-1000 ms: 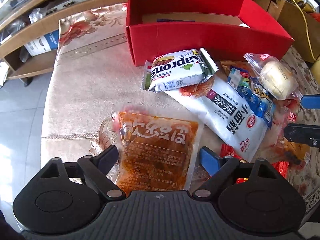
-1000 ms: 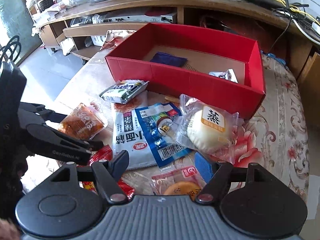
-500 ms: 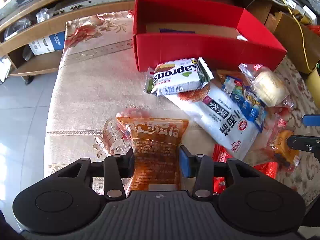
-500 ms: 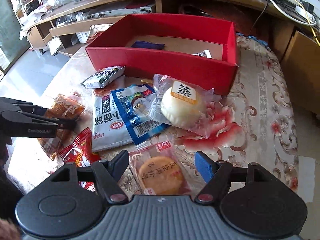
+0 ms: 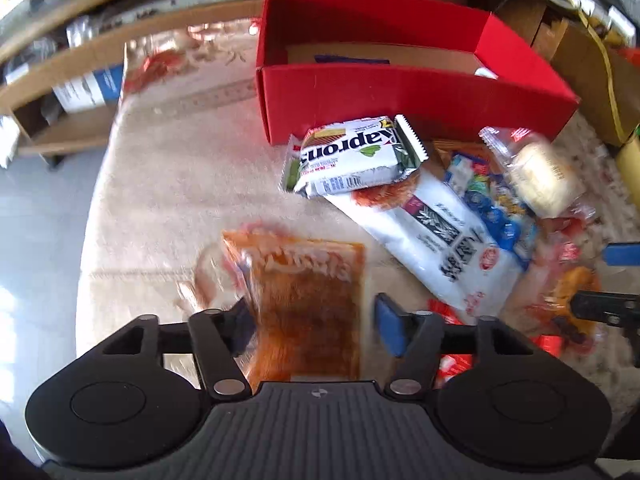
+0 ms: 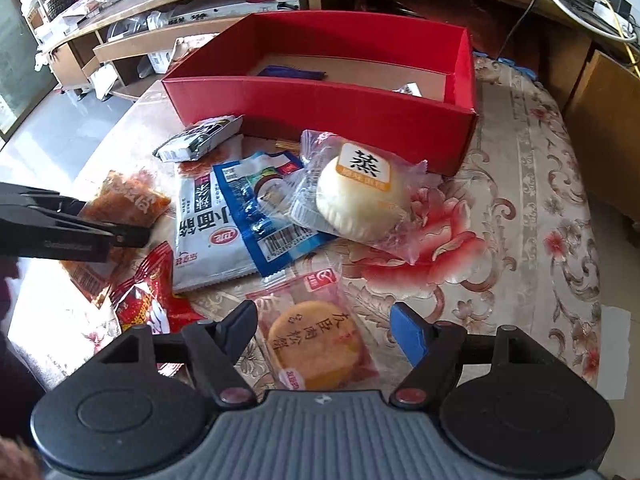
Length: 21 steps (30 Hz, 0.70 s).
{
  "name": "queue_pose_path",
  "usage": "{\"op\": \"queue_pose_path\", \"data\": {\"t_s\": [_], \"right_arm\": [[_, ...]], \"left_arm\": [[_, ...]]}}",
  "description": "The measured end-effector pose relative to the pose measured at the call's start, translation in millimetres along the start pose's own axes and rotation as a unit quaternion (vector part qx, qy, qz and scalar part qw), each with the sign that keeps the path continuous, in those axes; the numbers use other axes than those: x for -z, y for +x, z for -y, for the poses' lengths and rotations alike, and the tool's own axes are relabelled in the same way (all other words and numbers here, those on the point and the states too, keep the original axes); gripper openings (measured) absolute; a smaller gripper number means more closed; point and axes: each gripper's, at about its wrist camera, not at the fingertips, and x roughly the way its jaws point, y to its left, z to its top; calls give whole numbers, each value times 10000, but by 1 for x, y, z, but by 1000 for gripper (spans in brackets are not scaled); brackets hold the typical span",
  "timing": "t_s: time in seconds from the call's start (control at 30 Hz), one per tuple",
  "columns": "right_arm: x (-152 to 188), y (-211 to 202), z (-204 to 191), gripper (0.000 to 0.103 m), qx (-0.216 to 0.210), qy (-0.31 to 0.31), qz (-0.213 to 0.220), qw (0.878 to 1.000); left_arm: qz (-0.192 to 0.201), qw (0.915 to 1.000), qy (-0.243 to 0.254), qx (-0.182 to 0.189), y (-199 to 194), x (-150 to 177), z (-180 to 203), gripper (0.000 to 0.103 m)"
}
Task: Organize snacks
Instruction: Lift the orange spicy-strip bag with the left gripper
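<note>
The left gripper (image 5: 310,320) points down at the table (image 5: 168,184), and its jaws are opening. Between them lies the orange sauce packet (image 5: 308,292). The left finger seems to touch the edge of the packet, but the picture is blurred there and I cannot tell for sure; the blue pad on the right side stands clearly apart from it. So the packet is between the jaws but not clamped.

The right gripper (image 6: 324,328) has its jaws apart, and they are opening a little. Between them, on the flowered cloth, lies a round yellow pastry in a clear wrapper (image 6: 316,344). Neither finger touches it.

Ahead of the right jaws there is a heap of snacks: a white steamed bun in a clear bag (image 6: 360,200), a blue packet (image 6: 260,216) and a white noodle packet (image 6: 208,236) that lies partly under the blue one. To the left of the jaws a red wrapper (image 6: 148,300) lies near the pastry. Farther ahead stands the red box (image 6: 320,100), open at the top, with a dark blue item (image 6: 292,74) inside. A green and white wafer pack (image 5: 352,156) lies just before the front wall of the box.
</note>
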Motion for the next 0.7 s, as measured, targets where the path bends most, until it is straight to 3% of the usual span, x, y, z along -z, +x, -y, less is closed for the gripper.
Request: {"op": "queue_pose_path", "data": {"t_s": [0.03, 0.1, 0.2, 0.33, 0.47, 0.7], "right_arm": [[0, 1, -1, 82, -8, -14, -9, 10000], [0, 2, -2, 83, -14, -40, -30, 10000], [0, 3, -3, 83, -2, -43, -20, 10000], [-2, 4, -4, 82, 65, -51, 51, 10000], [-2, 0, -3, 73, 69, -39, 135, 9999], [-3, -9, 7, 73, 37, 120, 262, 9996]], "left_arm": [[36, 10000, 33, -83, 3, -1, 2, 80], [20, 10000, -60, -52, 5, -2, -1, 79], [53, 10000, 78, -5, -1, 1, 2, 58], [58, 9998, 134, 100, -7, 8, 3, 46], [112, 9998, 33, 149, -13, 10, -1, 43], [409, 9974, -397, 446, -32, 8, -12, 42]]}}
